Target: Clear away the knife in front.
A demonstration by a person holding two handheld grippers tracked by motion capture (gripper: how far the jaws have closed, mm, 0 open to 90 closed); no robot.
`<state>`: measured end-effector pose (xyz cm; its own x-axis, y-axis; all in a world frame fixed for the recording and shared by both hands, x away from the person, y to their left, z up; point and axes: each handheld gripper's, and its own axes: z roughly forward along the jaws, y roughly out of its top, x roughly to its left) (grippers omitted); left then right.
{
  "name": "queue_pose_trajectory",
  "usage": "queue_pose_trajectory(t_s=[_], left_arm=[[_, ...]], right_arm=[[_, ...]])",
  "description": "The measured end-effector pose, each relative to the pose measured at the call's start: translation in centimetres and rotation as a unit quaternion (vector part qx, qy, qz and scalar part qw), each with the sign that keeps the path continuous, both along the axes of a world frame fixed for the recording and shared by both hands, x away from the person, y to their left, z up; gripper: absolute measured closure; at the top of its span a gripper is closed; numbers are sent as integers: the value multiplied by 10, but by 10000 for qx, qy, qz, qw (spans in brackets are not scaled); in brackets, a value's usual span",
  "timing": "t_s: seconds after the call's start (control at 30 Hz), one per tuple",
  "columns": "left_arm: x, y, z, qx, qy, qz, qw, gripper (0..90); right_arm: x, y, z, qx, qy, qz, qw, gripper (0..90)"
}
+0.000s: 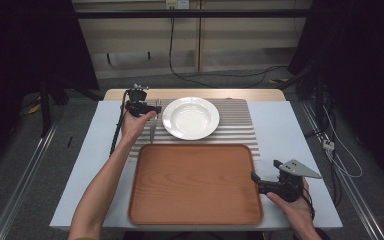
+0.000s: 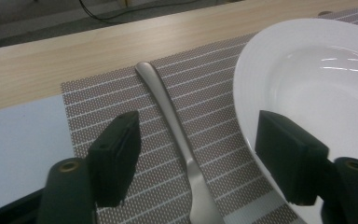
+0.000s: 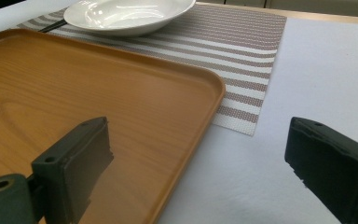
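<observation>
The fork (image 2: 177,126) lay on the striped mat (image 2: 98,98), just left of the white plate (image 2: 307,70), between the spread jaws of the left gripper (image 2: 196,158). The right gripper (image 3: 205,172), also spread, straddled the wooden tray (image 3: 74,93) edge.

Overhead view; two close, low gripper views

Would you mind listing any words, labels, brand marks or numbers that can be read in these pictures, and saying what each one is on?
None can be read.
The white plate, the wooden tray, the striped placemat and the metal utensil handle show no print or marks.
Both the left gripper and the right gripper show plain black jaws with no label.
</observation>
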<state>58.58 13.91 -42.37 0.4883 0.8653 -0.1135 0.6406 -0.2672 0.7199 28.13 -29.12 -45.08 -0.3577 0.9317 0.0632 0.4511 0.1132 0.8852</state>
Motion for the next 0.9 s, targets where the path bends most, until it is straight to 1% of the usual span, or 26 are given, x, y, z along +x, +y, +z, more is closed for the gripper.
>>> queue_pose_trajectory(t_s=[0.03, 0.07, 0.1, 0.13, 0.17, 0.2, 0.23, 0.33, 0.4, 0.43, 0.47, 0.5, 0.57, 0.6, 0.63, 0.67, 0.7, 0.73, 0.77, 0.83, 0.87, 0.9], left_arm=[[2, 0, -2, -38, 16, 22, 10000, 331], [5, 0, -4, -22, 54, 48, 10000, 330], [7, 0, -6, 2, 109, 29, 9999, 361], [9, 0, -8, 55, 133, 45, 9999, 385], [10, 0, -9, 131, 143, 54, 9998, 385], [11, -1, -11, 75, 177, 81, 9998, 392], [12, 0, -13, 91, 218, 83, 9997, 433], [14, -3, -18, 189, 238, 90, 9995, 490], [17, -5, -21, 266, 294, 55, 9992, 496], [18, -6, -22, 263, 325, 60, 9991, 524], [19, -8, -23, 274, 347, 44, 9990, 524], [20, -10, -24, 310, 343, 73, 9989, 549], [22, -11, -26, 278, 318, 89, 9991, 549], [23, -13, -27, 320, 382, 161, 9986, 556], [24, -14, -28, 384, 423, 160, 9982, 556], [26, -15, -30, 384, 501, 109, 9979, 579], [27, -15, -32, 398, 538, 142, 9977, 592], [27, -16, -33, 454, 540, 214, 9973, 625], [28, -15, -35, 445, 561, 184, 9973, 625], [30, -14, -35, 391, 558, 266, 9973, 671], [31, -15, -34, 435, 603, 261, 9969, 678], [32, -17, -33, 547, 657, 226, 9961, 679]], right_arm=[[0, 0, 0, 5, -6, 7, 10000, 65], [0, 0, 0, -4, -22, 10, 10000, 65], [-1, 0, 0, -6, -21, 7, 10000, 66], [-1, 0, 0, -1, -28, 9, 10000, 66], [-1, 0, 0, -1, -28, 9, 10000, 66], [-1, 0, 0, 5, -30, 4, 10000, 67], [-1, 0, 0, 12, -30, 14, 10000, 67], [-1, 0, 0, 15, -32, 28, 10000, 66], [-1, 0, 0, 19, -34, 30, 10000, 66], [-1, 0, 0, 39, -15, 34, 10000, 65], [-1, 0, 0, 39, -15, 34, 10000, 65], [0, 0, 0, 48, 0, 31, 10000, 65], [0, 0, 0, 51, 3, 33, 10000, 64], [0, 0, -1, 57, 4, 51, 10000, 62], [0, 0, -1, 57, 4, 51, 10000, 62], [0, 0, -1, 73, 7, 52, 10000, 61], [0, 0, -1, 84, 1, 61, 9999, 61], [-1, -1, -1, 74, 4, 54, 10000, 61], [-1, -1, -1, 74, 4, 54, 10000, 61], [-1, -1, -1, 102, 4, 41, 9999, 61], [-1, -2, 0, 108, -2, 47, 9999, 61], [-1, -2, -1, 121, 12, 36, 9999, 61]])
